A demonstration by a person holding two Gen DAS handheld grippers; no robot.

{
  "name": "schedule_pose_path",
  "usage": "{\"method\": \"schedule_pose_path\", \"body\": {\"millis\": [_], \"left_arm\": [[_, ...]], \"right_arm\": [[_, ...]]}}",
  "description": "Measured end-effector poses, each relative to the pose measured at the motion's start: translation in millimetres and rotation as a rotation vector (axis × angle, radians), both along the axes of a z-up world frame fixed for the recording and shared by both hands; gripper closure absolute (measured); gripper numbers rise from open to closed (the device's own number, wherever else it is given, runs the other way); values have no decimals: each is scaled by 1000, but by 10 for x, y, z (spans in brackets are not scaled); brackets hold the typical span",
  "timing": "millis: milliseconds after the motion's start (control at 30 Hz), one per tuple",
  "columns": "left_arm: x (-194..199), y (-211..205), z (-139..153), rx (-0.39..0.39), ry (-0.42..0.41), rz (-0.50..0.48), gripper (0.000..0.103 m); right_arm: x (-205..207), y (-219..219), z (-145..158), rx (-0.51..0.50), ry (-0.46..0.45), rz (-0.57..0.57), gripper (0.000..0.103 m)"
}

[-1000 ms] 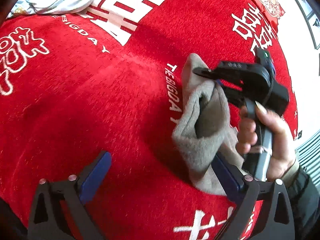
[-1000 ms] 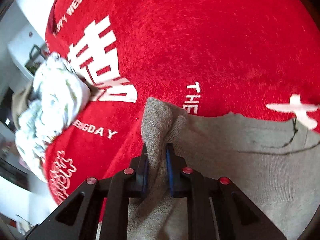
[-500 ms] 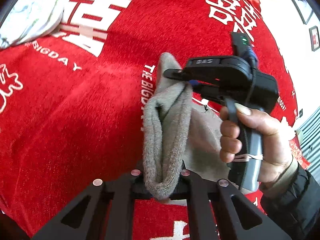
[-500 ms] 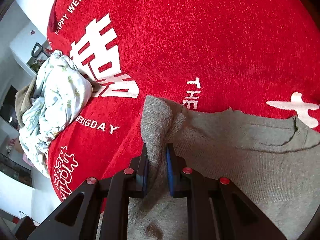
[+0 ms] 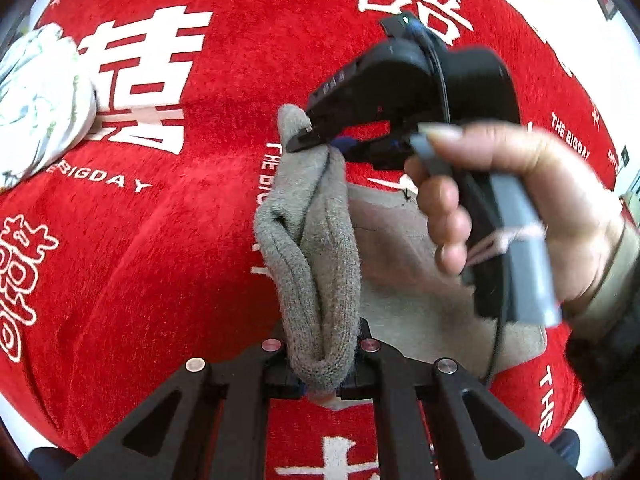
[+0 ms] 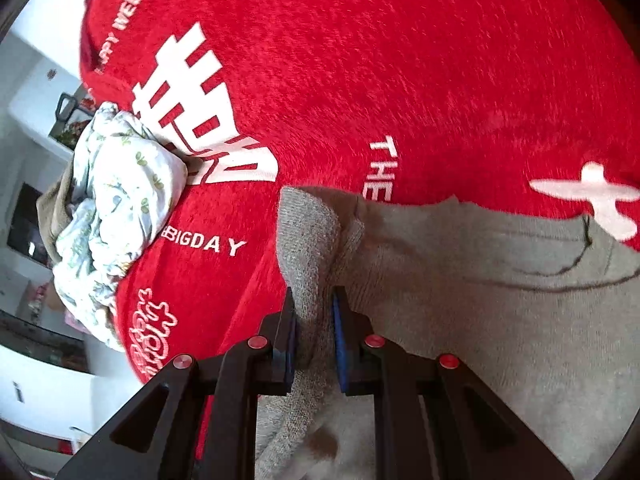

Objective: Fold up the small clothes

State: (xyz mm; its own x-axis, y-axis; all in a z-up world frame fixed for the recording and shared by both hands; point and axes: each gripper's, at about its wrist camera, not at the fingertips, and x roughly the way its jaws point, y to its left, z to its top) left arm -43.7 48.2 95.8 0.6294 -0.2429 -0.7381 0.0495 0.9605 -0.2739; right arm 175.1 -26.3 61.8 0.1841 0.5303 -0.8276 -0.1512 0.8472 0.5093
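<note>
A small grey knit garment (image 5: 320,264) lies partly lifted over a red cloth with white characters (image 5: 160,240). My left gripper (image 5: 322,364) is shut on a thick rolled edge of the garment at the bottom of the left wrist view. My right gripper (image 6: 314,320) is shut on another bunched edge of the grey garment (image 6: 460,300); it also shows in the left wrist view (image 5: 320,138), held by a hand, pinching the garment's far end. The rest of the garment spreads flat to the right in the right wrist view.
A crumpled white floral garment (image 6: 116,208) lies at the left edge of the red cloth, also in the left wrist view (image 5: 36,100). Beyond the cloth's left edge are white furniture and shelves (image 6: 36,120).
My left gripper went from open beside the garment to shut on its rolled edge. Both grippers lifted the edge and drew it taut; the right gripper kept its hold.
</note>
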Motion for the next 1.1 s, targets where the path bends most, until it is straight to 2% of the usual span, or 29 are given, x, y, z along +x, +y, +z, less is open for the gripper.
{"method": "schedule_pose_path", "body": {"millis": [533,800,1100], "left_arm": [[61,-568,212,105,16,-53,94],[8,-874,204,183,6,-87,93],[-19,-1242,205,236,0,-139,93]], "right_arm": [[-6,-576,282,120,6,-48,86],[-12,-946,358,167,8,-6,87],[-78,-1329,392,200,-14,-32,88]]}}
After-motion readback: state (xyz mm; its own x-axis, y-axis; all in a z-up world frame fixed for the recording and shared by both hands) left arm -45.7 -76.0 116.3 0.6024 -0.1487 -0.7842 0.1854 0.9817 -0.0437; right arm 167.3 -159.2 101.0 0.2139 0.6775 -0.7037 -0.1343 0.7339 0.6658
